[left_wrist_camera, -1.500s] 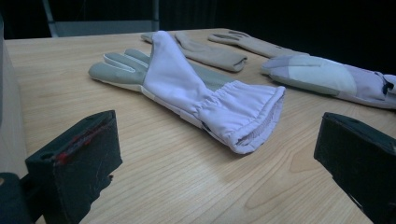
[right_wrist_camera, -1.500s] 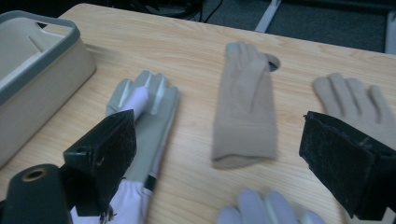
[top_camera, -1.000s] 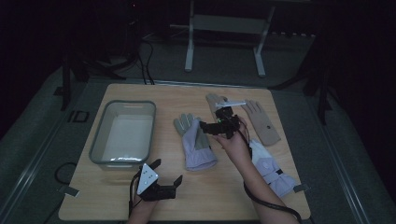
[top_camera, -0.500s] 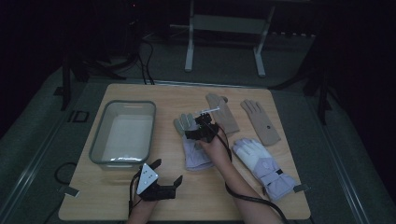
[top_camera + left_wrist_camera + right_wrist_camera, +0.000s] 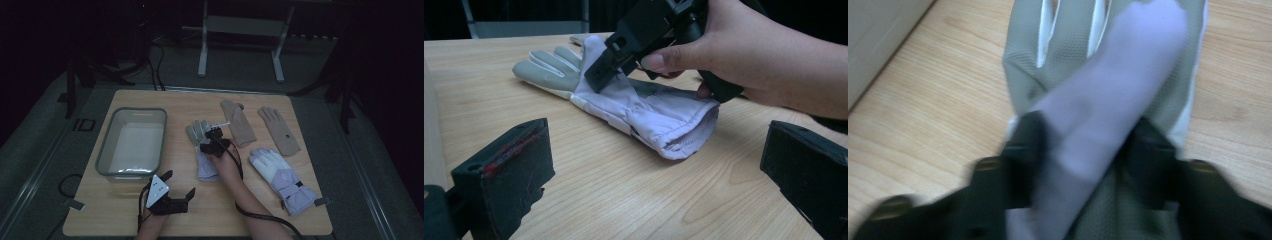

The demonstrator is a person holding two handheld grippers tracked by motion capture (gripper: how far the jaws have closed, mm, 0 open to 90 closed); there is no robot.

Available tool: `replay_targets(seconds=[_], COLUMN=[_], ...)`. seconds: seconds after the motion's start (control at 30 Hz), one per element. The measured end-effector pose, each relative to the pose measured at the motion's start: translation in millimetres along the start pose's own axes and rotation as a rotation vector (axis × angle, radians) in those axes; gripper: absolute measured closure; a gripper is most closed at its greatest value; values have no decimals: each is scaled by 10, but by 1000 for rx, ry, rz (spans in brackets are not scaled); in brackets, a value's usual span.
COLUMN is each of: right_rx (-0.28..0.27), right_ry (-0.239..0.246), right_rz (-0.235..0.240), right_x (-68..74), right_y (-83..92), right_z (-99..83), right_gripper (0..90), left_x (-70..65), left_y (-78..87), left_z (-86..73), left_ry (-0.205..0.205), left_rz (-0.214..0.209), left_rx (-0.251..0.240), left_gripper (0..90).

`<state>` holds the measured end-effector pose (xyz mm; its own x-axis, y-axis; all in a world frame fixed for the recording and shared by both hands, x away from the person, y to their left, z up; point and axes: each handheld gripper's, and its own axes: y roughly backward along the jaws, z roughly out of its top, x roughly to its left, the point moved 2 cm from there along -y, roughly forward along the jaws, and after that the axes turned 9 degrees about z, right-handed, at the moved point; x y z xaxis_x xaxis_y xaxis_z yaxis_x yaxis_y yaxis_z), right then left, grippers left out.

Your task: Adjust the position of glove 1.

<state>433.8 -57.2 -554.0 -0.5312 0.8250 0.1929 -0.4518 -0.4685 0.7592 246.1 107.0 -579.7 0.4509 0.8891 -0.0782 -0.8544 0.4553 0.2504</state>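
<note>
A lavender glove with a grey palm and fingers (image 5: 199, 131) lies palm up in the middle of the wooden table (image 5: 260, 215). My right gripper (image 5: 212, 142) points down onto it. Its jaws have just been closing, and the glove's folded lavender thumb (image 5: 1113, 90) is pinched between them (image 5: 1088, 145). In the left gripper view the same glove (image 5: 649, 110) lies flat with its cuff open toward me, and the right gripper (image 5: 604, 75) presses on it near the fingers. My left gripper (image 5: 179, 184) rests at the table's front edge, open (image 5: 656, 150) with nothing between its jaws.
A clear plastic bin (image 5: 107, 145) stands at the left of the table. Two tan gloves (image 5: 239, 124) (image 5: 279, 130) lie at the back right. A white and lavender glove (image 5: 280, 177) lies at the front right. A metal stand (image 5: 202, 45) is on the floor behind the table.
My right gripper moved left and down from near the tan glove onto the lavender glove, and its jaws closed on the glove. The left gripper stayed put.
</note>
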Motion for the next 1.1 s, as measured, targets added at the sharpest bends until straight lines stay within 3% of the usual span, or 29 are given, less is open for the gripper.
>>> replay_targets(seconds=[0.07,0.13,0.33,0.53,0.6,0.8,0.93,1.1], right_rx=[-12,-18,-81,-115,-114,-83,-47,-64], right_ry=[-19,-60,-108,-123,-154,-164,-192,-206], right_rz=[-3,-2,32,-29,-34,-89,-90,-93], right_x=[27,55,185,208,207,171,93,87], right_y=[23,70,308,574,617,615,489,451], right_z=[-6,6,42,-2,-53,-287,-467,-495], right_gripper=[720,758,766,771,771,771,769,743], left_x=[1,3,4,-4,-6,-18,-18,-17], left_y=[0,-1,1,3,1,4,1,0], left_z=[0,0,0,0,0,-2,-1,0], left_ry=[-1,2,3,-5,3,-5,-2,-3], left_rz=[0,0,1,1,-5,-3,0,1], left_rx=[1,2,-2,-4,-10,-14,-11,-9], left_gripper=[8,8,8,8,8,8,8,8])
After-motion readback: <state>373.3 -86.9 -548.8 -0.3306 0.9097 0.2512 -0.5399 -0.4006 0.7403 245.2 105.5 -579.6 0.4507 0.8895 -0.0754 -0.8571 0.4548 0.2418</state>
